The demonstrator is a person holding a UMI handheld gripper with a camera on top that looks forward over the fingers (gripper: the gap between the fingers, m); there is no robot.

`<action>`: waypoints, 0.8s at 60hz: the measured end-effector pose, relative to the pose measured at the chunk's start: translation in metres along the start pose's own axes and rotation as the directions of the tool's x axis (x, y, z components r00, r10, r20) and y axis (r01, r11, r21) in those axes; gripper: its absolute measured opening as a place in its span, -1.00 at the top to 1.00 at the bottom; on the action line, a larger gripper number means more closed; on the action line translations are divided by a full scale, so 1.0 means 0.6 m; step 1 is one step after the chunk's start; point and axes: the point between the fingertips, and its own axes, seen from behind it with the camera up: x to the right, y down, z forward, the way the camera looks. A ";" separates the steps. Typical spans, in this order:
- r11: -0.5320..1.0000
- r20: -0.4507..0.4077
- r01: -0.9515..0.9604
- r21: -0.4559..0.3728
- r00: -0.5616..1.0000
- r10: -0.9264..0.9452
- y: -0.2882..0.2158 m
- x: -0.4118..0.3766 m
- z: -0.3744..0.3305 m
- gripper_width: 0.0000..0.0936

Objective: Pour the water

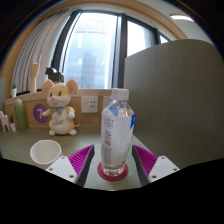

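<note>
Step in hand: grasp approach. Water bottle (117, 138) upright at frame centre on red coaster (113, 173), on table (25, 150). Hand-held gripper (112, 160) open; bottle stands between fingers, gaps either side. Next: close on bottle, lift, tilt over white bowl (46, 152), lower left.

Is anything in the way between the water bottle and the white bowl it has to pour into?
Nothing visible is. The water bottle stands on a red coaster between the open jaws of the gripper, with gaps at both sides. The white bowl sits beside it, ahead of the stuffed mouse, with only bare table between them.
</note>
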 end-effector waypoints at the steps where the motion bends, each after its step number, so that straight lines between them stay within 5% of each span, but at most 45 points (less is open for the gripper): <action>1: 1.000 0.007 0.001 -0.005 1.000 -0.001 0.004 -0.003 -0.008 -0.62; 18: 0.994 0.077 0.034 -0.107 0.997 -0.026 0.095 -0.102 -0.192 -0.63; 48: 0.999 0.373 0.043 -0.033 0.927 -0.028 0.084 -0.422 -0.522 -0.65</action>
